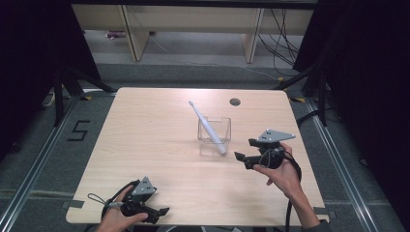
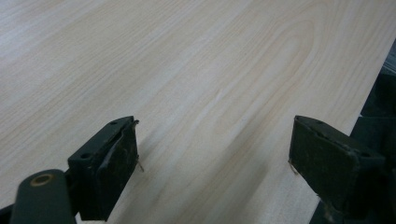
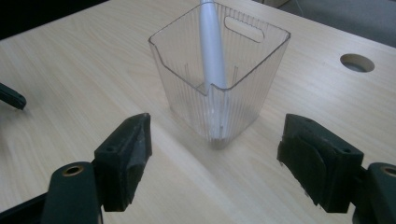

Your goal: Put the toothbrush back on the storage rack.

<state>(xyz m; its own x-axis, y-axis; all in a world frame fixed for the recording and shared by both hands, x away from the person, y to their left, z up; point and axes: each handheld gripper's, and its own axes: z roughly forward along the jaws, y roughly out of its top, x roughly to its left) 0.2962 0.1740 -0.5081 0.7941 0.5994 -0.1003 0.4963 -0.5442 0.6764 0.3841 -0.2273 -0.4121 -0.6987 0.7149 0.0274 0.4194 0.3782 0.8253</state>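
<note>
Right gripper [image 1: 242,150], jaws wide, faces the clear cup [image 1: 214,136] holding a toothbrush [image 1: 208,128], seemingly approaching a grasp; left gripper [image 1: 162,214] rests open on the desk [image 1: 145,135].

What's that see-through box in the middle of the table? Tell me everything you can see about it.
The clear container is a small square tub that looks like ribbed transparent plastic, open at the top, with a slot handle cut near one rim. It stands upright on the wooden table, right of centre. A white toothbrush leans inside it, handle end down against a corner, head sticking out above the rim. The right gripper faces it with jaws wide apart, not touching.
</note>
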